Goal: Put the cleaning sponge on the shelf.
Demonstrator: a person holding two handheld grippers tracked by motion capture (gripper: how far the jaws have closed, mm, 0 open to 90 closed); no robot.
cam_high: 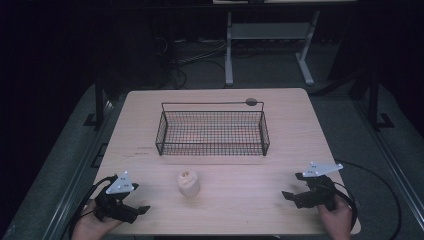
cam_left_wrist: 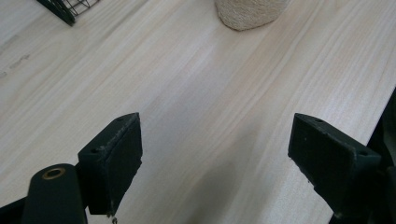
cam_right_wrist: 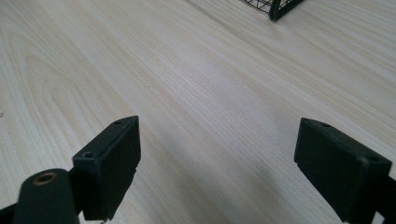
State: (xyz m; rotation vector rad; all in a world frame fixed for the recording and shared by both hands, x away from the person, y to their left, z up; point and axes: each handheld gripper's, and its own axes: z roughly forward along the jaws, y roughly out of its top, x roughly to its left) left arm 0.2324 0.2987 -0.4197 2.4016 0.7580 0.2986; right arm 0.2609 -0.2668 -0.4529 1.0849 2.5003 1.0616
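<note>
Now both grippers rest low at the near edge of the table, well apart from each other. Left gripper sits at the near left, its jaws spread wide with bare wood between them. Right gripper sits at the near right, jaws likewise spread and holding nothing. A small pale spool of twine stands upright between them, nearer the left one, just near of the black wire basket at mid-table.

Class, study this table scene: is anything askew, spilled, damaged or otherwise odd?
Nothing stands out. The wire basket sits square and upright on the table, the pale twine spool stands upright in front of it, apart from it, and the left gripper and right gripper rest open at the near corners.
</note>
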